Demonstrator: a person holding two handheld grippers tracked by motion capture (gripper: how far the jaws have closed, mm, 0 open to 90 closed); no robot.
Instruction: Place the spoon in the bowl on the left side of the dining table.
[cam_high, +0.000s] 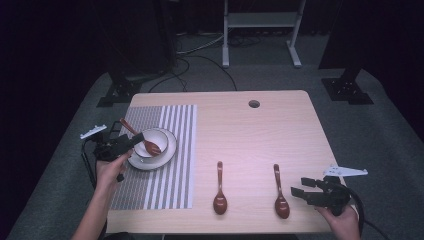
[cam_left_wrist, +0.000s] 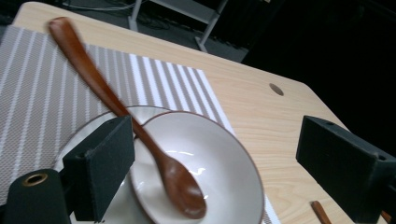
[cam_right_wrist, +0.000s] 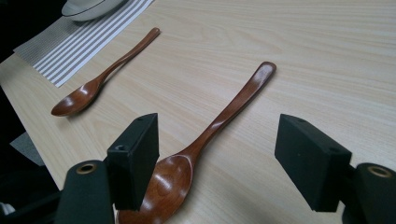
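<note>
A brown wooden spoon (cam_high: 146, 142) (cam_left_wrist: 140, 135) lies in a white bowl (cam_high: 159, 137) (cam_left_wrist: 224, 168), its handle sticking out over the rim to the far left. The bowl stands on a white plate (cam_high: 150, 161) (cam_left_wrist: 81, 133). My left gripper (cam_high: 134, 142) (cam_left_wrist: 219, 144) is open, its jaws wide on either side of the spoon's head, with the handle passing close by one pad. Two more wooden spoons (cam_high: 220, 191) (cam_high: 280, 194) lie on the table. My right gripper (cam_high: 299, 191) (cam_right_wrist: 217, 144) is open, low over the right spoon (cam_right_wrist: 219, 123), whose head lies between the jaws.
A grey and white striped placemat (cam_high: 170, 165) (cam_left_wrist: 42, 88) (cam_right_wrist: 88, 42) lies under the plate at the table's left. The other spoon (cam_right_wrist: 102, 79) rests beside the mat. A round cable hole (cam_high: 254, 104) sits near the far edge. Bare wood (cam_high: 260, 140) spans the middle.
</note>
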